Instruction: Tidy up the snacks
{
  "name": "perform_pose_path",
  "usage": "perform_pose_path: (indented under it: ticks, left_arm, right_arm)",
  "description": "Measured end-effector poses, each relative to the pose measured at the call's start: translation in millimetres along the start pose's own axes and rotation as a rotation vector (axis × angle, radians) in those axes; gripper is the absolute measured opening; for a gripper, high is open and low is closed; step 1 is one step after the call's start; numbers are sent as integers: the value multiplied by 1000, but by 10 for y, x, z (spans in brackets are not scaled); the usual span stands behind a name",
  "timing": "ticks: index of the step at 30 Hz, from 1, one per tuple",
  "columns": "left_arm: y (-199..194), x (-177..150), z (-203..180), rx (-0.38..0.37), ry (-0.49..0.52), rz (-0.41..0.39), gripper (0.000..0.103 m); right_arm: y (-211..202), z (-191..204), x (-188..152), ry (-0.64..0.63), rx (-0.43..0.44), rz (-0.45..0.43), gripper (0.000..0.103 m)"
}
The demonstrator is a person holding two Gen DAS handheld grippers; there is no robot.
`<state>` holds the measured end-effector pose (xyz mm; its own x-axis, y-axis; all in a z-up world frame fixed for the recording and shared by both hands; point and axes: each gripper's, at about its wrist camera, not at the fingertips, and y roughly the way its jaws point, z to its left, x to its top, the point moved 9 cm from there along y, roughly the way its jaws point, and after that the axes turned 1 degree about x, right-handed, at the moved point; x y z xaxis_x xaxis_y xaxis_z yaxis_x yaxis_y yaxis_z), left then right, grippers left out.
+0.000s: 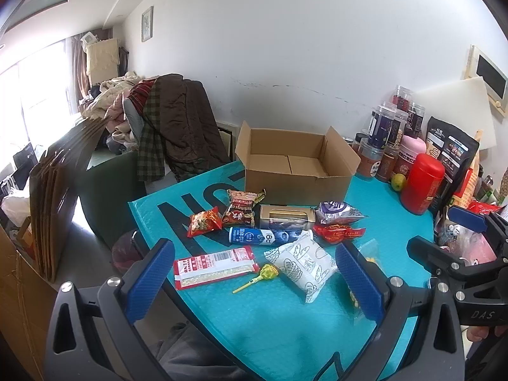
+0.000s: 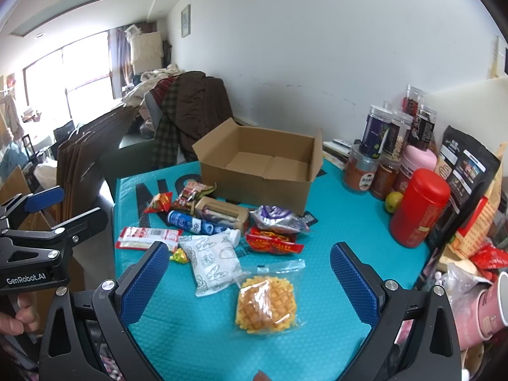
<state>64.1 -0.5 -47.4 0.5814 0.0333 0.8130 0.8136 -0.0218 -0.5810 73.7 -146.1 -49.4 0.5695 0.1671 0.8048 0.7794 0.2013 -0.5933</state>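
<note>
Along the left edge of the desk [image 1: 285,333] my left hand-held gripper [image 1: 255,281] hovers with its blue pads spread wide and nothing between them, looking down on the long red-and-white packet [image 1: 214,266] and the yellow lollipop [image 1: 268,272] beside it. Toward the middle I see the snack pile: a small red bag [image 1: 204,221], a brown-red packet [image 1: 242,211], a blue tube [image 1: 263,236], a gold window box [image 1: 287,217] and a white bread-print pouch [image 1: 304,265], all loose on the teal cover. Behind them, at the far edge, the cardboard box [image 1: 295,171] stands open, and it looks empty to me, so I judge the sorting has barely started and I am choosing a first pick. Further right, a bagged waffle [image 2: 266,304] lies nearest my right hand-held gripper [image 2: 249,281], whose fingers are also apart and hold nothing. Along the right edge stand jars and a red canister [image 2: 419,206], which I take to be clutter. Next, I think, I should lower onto the waffle bag, pinch its crinkly film, and carry it to the box.
</note>
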Motion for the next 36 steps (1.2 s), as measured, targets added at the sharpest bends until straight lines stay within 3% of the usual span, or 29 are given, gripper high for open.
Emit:
perform_pose_path:
  ticks: [36]
  left_arm:
    - [23,-21,-6,-22,-15,19,103]
  right_arm:
    - [4,3,0,2,2,2,103]
